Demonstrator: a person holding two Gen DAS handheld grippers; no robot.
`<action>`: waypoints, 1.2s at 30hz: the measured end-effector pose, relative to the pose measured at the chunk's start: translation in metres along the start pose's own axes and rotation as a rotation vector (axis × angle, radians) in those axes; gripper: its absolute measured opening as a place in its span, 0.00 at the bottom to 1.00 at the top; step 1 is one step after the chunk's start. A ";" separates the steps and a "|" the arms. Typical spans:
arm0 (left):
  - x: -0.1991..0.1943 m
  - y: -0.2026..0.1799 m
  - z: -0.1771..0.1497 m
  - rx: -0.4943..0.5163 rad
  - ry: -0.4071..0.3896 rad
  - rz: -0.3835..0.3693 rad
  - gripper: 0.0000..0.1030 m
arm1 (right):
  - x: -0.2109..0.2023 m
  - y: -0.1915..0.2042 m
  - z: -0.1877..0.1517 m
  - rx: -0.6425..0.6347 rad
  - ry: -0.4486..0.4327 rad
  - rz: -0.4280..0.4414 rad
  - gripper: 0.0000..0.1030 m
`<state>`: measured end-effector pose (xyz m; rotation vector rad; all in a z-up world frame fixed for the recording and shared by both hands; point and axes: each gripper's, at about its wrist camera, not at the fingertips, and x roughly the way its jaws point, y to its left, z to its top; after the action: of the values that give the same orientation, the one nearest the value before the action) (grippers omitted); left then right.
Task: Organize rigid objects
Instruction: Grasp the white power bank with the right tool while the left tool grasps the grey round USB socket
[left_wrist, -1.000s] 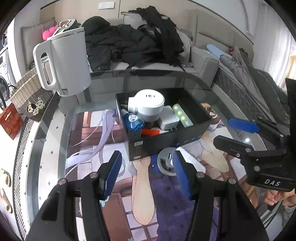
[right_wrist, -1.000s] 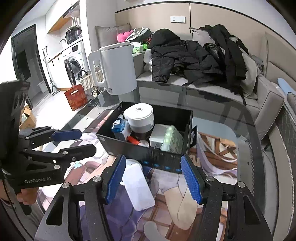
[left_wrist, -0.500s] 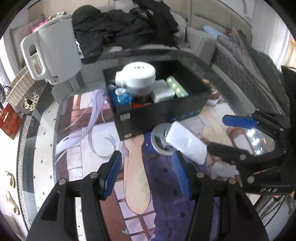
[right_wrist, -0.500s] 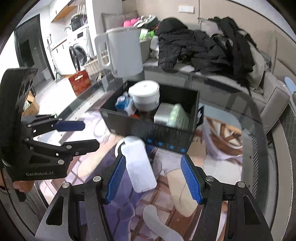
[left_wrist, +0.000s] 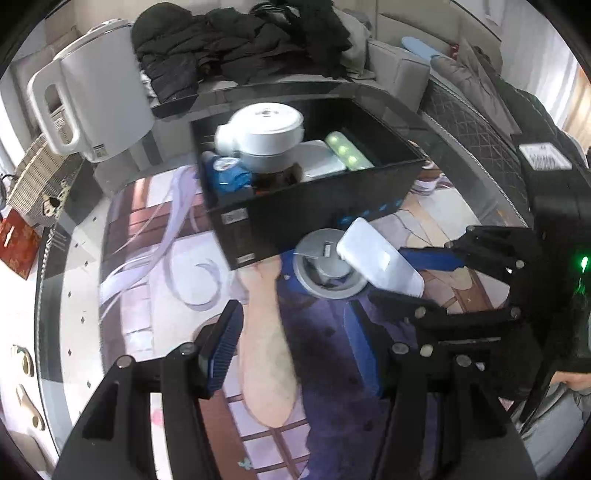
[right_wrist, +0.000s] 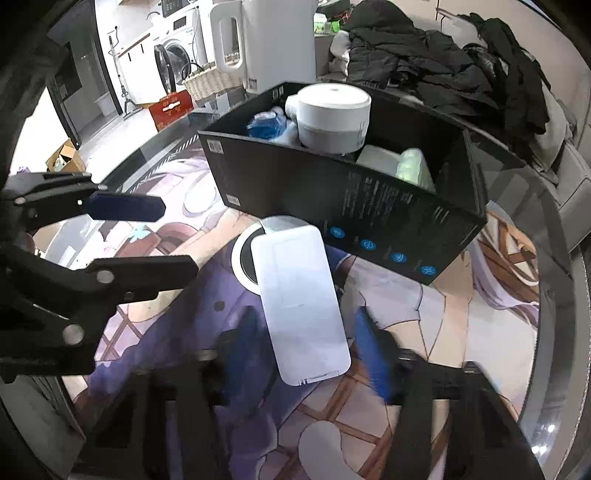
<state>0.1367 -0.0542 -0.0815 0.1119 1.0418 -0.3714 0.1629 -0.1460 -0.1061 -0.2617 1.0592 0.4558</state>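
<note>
A flat white rectangular case lies on the printed mat, partly over a grey round disc, just in front of a black box. The box holds a white round device, a blue item and a pale green pack. My right gripper is open, its blue pads either side of the case's near end. In the left wrist view the case and disc lie right of my open, empty left gripper. The left gripper also shows in the right view.
A white kettle stands at the table's far left corner beside the box. A sofa heaped with dark clothes runs behind the table. A wicker basket and red bag sit off the left edge.
Both grippers have moved forward and down toward the table. My right gripper has come around the near end of the white case. Both stay open.
</note>
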 end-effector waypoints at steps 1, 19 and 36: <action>0.002 -0.004 0.001 0.011 0.000 -0.005 0.55 | -0.001 -0.002 -0.001 0.007 -0.001 -0.007 0.39; 0.048 -0.044 0.028 0.096 0.002 0.018 0.56 | -0.013 -0.054 -0.026 0.098 0.001 -0.034 0.38; 0.026 -0.025 0.003 0.068 -0.002 0.009 0.55 | -0.019 -0.044 -0.026 0.088 -0.011 -0.020 0.38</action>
<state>0.1417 -0.0845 -0.1001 0.1767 1.0267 -0.3990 0.1559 -0.2005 -0.1019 -0.1910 1.0621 0.3910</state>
